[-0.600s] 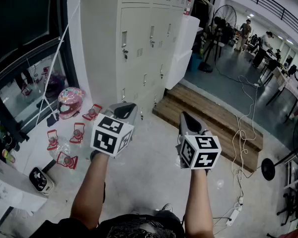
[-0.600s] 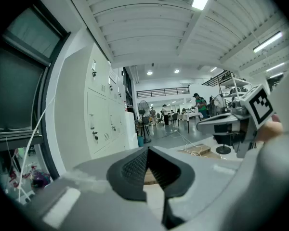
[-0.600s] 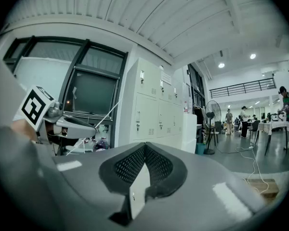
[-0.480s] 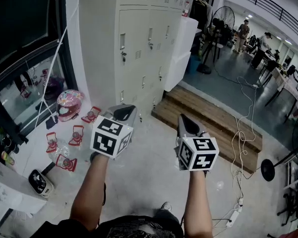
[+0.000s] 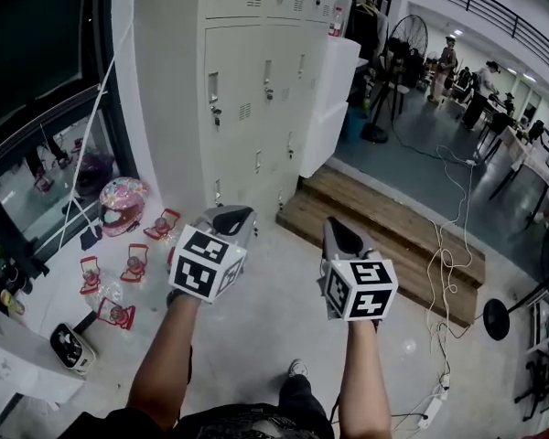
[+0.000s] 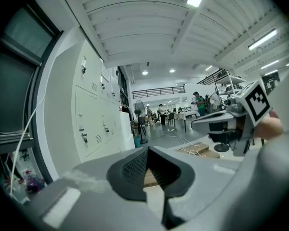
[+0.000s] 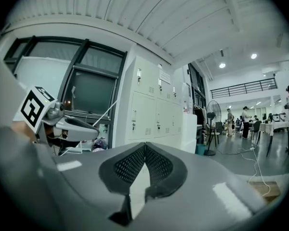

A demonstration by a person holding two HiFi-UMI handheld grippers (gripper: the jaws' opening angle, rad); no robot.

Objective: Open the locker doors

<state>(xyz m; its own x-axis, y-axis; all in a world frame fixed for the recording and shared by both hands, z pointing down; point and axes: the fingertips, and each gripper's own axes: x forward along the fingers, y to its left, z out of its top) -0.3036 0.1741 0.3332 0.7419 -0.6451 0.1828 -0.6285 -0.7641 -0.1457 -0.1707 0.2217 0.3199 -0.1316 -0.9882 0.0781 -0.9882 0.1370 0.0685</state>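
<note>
Lockers (image 5: 256, 80) stand right ahead of us, every door we can see closed. There's a wooden step (image 5: 384, 218) at their right and a pink helmet (image 5: 121, 195) on the floor (image 5: 274, 309) at left. Left claw (image 5: 235, 216) and right claw (image 5: 335, 229) sit side by side, both pinched together, empty, well short of the doors.

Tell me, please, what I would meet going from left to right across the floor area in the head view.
First the pink helmet, then the left gripper, the right gripper, and the round black stand base.
</note>
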